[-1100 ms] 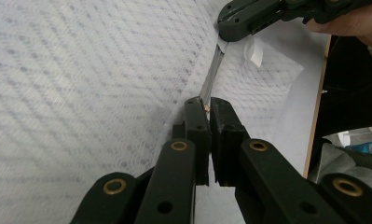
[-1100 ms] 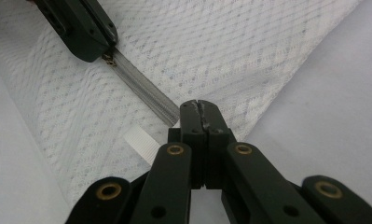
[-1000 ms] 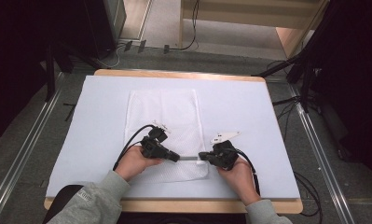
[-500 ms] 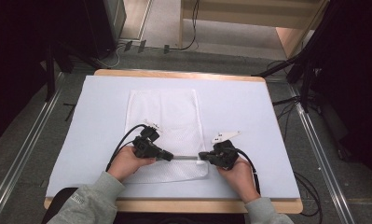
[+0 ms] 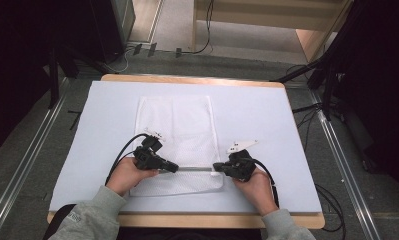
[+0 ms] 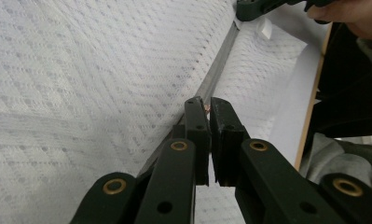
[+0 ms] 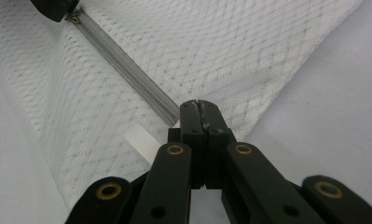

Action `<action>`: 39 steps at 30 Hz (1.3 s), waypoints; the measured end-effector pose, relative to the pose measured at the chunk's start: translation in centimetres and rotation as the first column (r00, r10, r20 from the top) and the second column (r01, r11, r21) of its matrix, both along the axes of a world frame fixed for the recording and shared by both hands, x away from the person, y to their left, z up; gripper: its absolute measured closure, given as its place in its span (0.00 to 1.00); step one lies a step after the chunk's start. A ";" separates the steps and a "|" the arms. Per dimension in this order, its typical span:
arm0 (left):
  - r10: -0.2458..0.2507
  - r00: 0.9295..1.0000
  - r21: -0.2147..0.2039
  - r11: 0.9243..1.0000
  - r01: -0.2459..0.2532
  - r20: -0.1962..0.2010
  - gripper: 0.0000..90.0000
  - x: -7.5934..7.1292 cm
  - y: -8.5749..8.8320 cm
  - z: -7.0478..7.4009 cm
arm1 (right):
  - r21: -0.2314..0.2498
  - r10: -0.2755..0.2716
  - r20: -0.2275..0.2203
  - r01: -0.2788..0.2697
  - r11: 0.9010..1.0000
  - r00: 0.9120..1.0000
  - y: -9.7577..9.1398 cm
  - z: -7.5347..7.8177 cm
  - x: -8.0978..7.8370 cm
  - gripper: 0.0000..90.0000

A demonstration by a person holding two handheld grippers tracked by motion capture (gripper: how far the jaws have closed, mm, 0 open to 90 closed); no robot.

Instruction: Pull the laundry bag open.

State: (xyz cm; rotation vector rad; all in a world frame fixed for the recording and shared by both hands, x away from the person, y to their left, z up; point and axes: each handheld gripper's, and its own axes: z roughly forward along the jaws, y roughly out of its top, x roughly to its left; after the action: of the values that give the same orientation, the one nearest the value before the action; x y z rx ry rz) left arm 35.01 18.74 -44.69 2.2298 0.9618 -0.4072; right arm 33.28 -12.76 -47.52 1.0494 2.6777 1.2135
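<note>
A white mesh bag [image 5: 174, 125] lies flat on the pale table cover [image 5: 267, 115], with a grey zipper [image 5: 194, 169] running across it near the front. My left gripper [image 5: 175, 168] points right along the zipper, jaws nearly together and shut on the small zipper pull [image 6: 207, 108]. In the left gripper view the zipper [image 6: 218, 65] runs away toward the right gripper [image 6: 249, 9]. My right gripper [image 5: 216, 166] points left and is shut on the bag at the zipper's right end [image 7: 200, 106]. A white tag [image 7: 141, 137] sticks out beside it.
The wooden table edge [image 5: 187, 79] borders the cover. Cables [image 5: 119, 155] trail from both grippers over the cover. Dark stands and floor cables surround the table, and metal rails [image 5: 22, 170] run along both sides.
My left gripper has slid left along the zipper, away from the right gripper, leaving a longer stretch of zipper between them. The right gripper has stayed put.
</note>
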 end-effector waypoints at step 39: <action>0.108 0.994 0.023 0.994 -0.107 -0.016 0.98 -1.2 5.3 0.1 | 0.003 0.042 0.013 -0.042 0.999 0.999 -0.1 -0.1 0.2 1.00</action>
State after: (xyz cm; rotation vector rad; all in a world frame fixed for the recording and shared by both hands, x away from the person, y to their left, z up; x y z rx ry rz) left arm 33.83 24.01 -44.63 2.1856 1.0950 -0.3694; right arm 33.50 -12.87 -47.58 0.9873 2.7021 1.2272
